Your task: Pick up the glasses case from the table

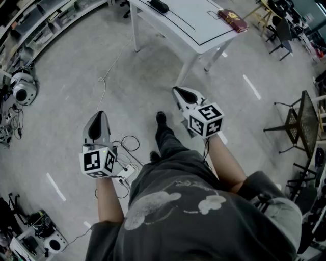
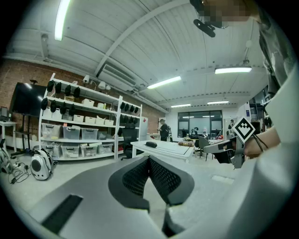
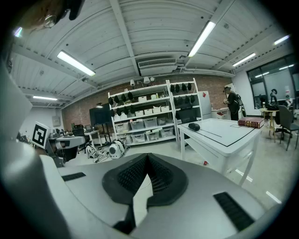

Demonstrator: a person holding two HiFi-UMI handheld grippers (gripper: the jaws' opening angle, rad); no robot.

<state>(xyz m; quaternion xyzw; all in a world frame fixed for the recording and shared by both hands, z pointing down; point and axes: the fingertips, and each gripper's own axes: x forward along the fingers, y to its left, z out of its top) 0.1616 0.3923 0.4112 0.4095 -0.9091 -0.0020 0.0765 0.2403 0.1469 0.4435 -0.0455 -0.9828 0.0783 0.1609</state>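
The glasses case (image 1: 159, 5) lay flat on the far side of the white table (image 1: 196, 23), a small dark oblong well out of reach of either tool. From where I stood its long axis seemed to run slantwise across the top, roughly along the black line marked there, one end toward the far left and the other toward the near right; which end was the hinge I could not tell. A reddish book (image 1: 233, 19) sat further right on the same top, well apart from the case, so nothing crowded it and either long side looked free to be taken. The person stood back on the bare floor, with open ground between the feet and the table legs. The right gripper (image 1: 174, 89) was held out ahead, tipped a little downward and aimed toward the table, its jaws pressed together on nothing. The left gripper (image 1: 100, 114) hung lower and to the left, jaws likewise closed and empty, above loose cables (image 1: 125, 145) by the feet. I took that carry for a walking posture: no reach had begun, and the right tool looked the likelier one to make it.
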